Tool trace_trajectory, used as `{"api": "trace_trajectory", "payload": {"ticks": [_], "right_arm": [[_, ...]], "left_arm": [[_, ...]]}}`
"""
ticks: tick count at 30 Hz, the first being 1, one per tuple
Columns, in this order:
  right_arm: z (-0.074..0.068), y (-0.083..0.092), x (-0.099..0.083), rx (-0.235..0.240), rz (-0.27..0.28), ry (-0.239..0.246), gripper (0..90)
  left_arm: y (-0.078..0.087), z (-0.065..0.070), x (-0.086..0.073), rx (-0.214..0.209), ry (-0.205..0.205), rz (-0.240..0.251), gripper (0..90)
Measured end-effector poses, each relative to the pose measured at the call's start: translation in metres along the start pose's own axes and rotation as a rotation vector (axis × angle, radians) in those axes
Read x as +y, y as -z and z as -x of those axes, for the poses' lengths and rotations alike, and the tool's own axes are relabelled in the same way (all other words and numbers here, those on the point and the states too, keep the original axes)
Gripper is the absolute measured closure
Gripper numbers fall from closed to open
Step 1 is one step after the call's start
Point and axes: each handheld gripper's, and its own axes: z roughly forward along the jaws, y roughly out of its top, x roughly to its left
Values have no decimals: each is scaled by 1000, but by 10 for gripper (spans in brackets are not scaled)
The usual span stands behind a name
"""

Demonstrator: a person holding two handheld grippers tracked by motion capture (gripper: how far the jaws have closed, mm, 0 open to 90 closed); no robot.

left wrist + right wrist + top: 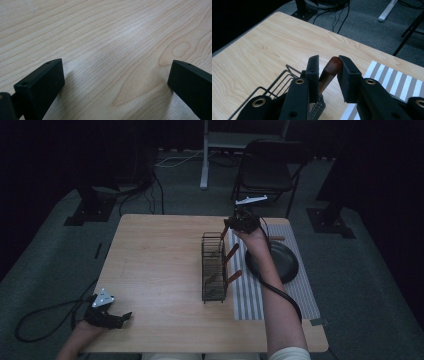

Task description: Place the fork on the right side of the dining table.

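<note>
A black wire rack (204,270) stands on the wooden table (155,270), just left of a striped mat. Two wooden-handled utensils (231,252) lean out of the rack toward the mat. My right gripper (229,227) hovers over the rack's far end. In the right gripper view its jaws (328,61) are shut on the rounded reddish-brown tip of another wooden handle (329,72), which rises from the rack (277,82). My left gripper (124,317) rests low at the table's near left corner. Its jaws (116,67) stand wide open over bare wood.
A black pan (277,262) with a wooden handle lies on the grey-and-white striped mat (250,295) at the table's right side. Beyond the far edge stand a dark chair (267,170) and a white table leg. Cables run across the grey floor.
</note>
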Motion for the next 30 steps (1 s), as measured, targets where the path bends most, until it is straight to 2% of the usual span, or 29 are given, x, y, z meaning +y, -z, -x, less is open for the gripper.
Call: {"api": "trace_trajectory", "payload": {"ticks": [1,2,11,15,19,24,30], "right_arm": [[-1,0,0,5,-6,12,727],[0,1,0,26,-3,5,737],[-2,7,-3,90,-8,-8,793],[-8,12,-3,97,1,7,809],[-13,23,0,109,34,1,809],[-20,39,4,136,54,25,809],[-21,61,8,145,85,23,810]], "left_arm": [[0,0,0,0,0,0,8],[0,0,0,0,1,1,8],[0,0,0,0,1,0,8],[0,0,0,0,0,0,8],[0,0,0,0,0,0,8],[0,0,0,0,1,1,8],[0,0,0,1,0,1,8]]}}
